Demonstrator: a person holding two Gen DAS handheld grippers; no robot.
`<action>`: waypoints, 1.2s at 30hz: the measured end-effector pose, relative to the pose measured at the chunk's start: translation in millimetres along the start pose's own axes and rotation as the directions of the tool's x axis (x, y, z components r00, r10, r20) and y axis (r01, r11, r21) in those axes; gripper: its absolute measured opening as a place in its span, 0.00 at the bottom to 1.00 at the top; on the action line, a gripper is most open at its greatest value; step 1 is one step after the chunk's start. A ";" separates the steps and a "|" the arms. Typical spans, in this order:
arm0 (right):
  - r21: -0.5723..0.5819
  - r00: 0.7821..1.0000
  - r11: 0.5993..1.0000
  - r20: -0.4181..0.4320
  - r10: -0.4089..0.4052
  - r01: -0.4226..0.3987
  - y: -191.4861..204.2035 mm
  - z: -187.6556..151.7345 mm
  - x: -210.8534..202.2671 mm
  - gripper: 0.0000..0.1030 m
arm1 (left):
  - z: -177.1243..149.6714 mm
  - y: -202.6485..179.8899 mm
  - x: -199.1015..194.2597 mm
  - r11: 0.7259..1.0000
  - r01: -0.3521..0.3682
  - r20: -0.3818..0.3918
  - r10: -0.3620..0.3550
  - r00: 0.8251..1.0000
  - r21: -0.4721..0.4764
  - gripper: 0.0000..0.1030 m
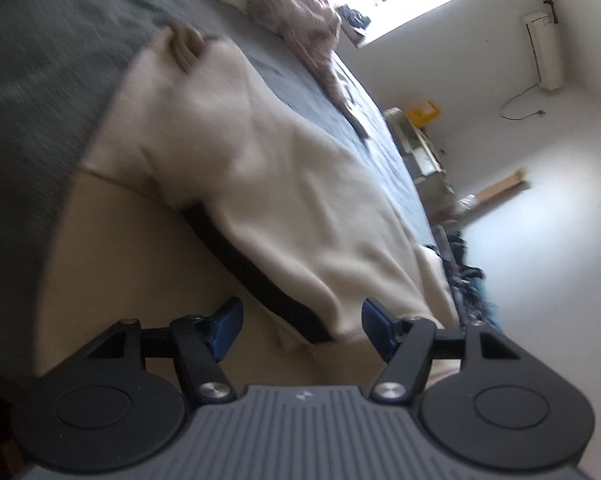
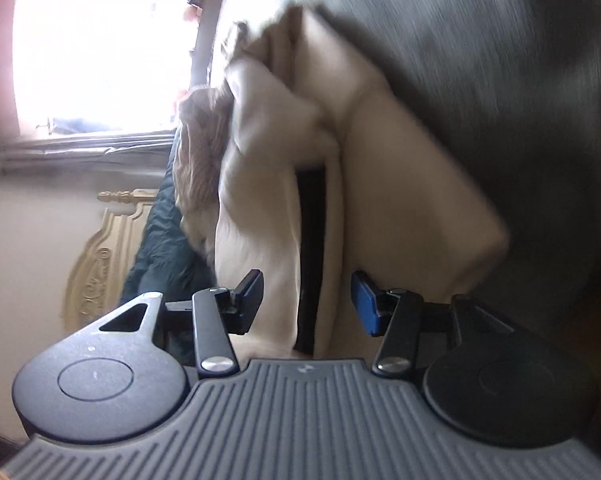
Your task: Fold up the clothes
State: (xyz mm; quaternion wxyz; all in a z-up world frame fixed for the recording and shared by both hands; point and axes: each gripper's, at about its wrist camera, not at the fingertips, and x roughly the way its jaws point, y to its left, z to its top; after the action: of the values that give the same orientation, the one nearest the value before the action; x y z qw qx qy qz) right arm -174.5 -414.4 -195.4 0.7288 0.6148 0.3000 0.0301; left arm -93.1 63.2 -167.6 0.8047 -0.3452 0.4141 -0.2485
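A cream garment (image 1: 268, 184) lies folded over on the grey bed cover (image 1: 40, 60). A dark strip (image 1: 256, 276) runs along its near edge, above a tan layer (image 1: 140, 280). My left gripper (image 1: 302, 326) is open at that edge, and the cloth's corner sits between its fingers without being pinched. In the right wrist view the same garment (image 2: 260, 184) and tan layer (image 2: 404, 208) hang tilted against the bed cover (image 2: 500, 60). My right gripper (image 2: 306, 304) is open too, with the cloth edge and dark strip in the gap. Both views are rolled and blurred.
A brown knit sweater (image 1: 292, 12) (image 2: 200, 148) lies further up the bed. Dark clothes (image 1: 464, 280) are piled on the floor by the bed's side. A dark quilted cover (image 2: 160, 248) and an ornate headboard (image 2: 100, 248) sit near the bright window (image 2: 100, 48).
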 end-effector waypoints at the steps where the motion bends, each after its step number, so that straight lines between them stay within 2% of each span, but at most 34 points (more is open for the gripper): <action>1: -0.005 1.000 1.000 0.003 -0.001 0.001 0.9 2.6 1.6 0.47 | 1.9 1.8 -1.8 1.000 -0.003 0.016 0.003 1.000 -0.005 0.64; 4: -0.017 1.000 1.000 0.003 -0.004 0.004 1.2 8.2 9.2 0.47 | 7.8 0.9 -5.2 0.999 -0.028 0.075 0.026 0.997 0.016 0.60; 6: -0.051 1.000 0.999 0.003 -0.007 0.007 3.8 10.1 13.5 0.42 | 11.1 -0.6 -5.4 0.998 -0.051 0.109 0.046 0.993 0.044 0.47; 8: -0.120 1.000 0.992 0.019 -0.022 0.025 11.1 11.2 15.1 0.18 | 14.4 1.4 -5.5 0.996 -0.073 0.127 0.065 0.990 0.060 0.23; 11: -0.225 0.996 0.972 0.068 -0.054 0.068 21.6 15.9 17.7 0.09 | 19.8 8.2 -4.6 0.993 -0.095 0.140 0.085 0.986 0.063 0.12; 13: -0.289 0.992 0.952 0.102 -0.070 0.097 29.7 18.6 18.3 0.07 | 24.8 7.8 -2.2 0.991 -0.109 0.155 0.096 0.983 0.076 0.11; 17: -0.378 0.986 0.915 0.139 -0.091 0.138 42.0 30.3 24.3 0.06 | 37.8 6.5 0.9 0.988 -0.121 0.175 0.102 0.979 0.098 0.10; 20: -0.417 0.983 0.896 0.153 -0.097 0.153 45.4 35.9 32.7 0.05 | 41.6 2.5 5.9 0.974 -0.158 0.186 0.128 0.974 0.161 0.10; 27: -0.445 0.981 0.878 0.145 -0.125 0.178 34.0 27.3 40.6 0.05 | 29.2 12.1 1.5 0.968 -0.170 0.182 0.137 0.974 0.183 0.11; 30: -0.473 0.982 0.863 0.139 -0.124 0.176 31.9 22.0 32.6 0.06 | 28.5 9.4 -1.9 0.959 -0.180 0.176 0.143 0.974 0.217 0.18; 33: -0.509 0.981 0.840 0.140 -0.134 0.188 38.6 19.0 22.6 0.13 | 26.3 3.7 -13.8 0.954 -0.182 0.169 0.144 0.975 0.238 0.31; 35: -0.554 0.975 0.802 0.151 -0.165 0.222 46.2 12.1 11.1 0.21 | 20.0 -3.9 -27.7 0.937 -0.206 0.181 0.159 0.971 0.281 0.40; 36: -0.586 0.970 0.773 0.159 -0.184 0.243 49.9 6.9 3.9 0.22 | 15.6 -8.5 -36.0 0.925 -0.222 0.189 0.169 0.967 0.307 0.41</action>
State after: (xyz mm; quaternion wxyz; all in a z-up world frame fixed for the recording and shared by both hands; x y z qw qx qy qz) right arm -151.8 -406.7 -150.9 0.8976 0.3146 0.3086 0.0120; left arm -100.2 87.9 -136.8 0.9019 -0.1831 0.3341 -0.2034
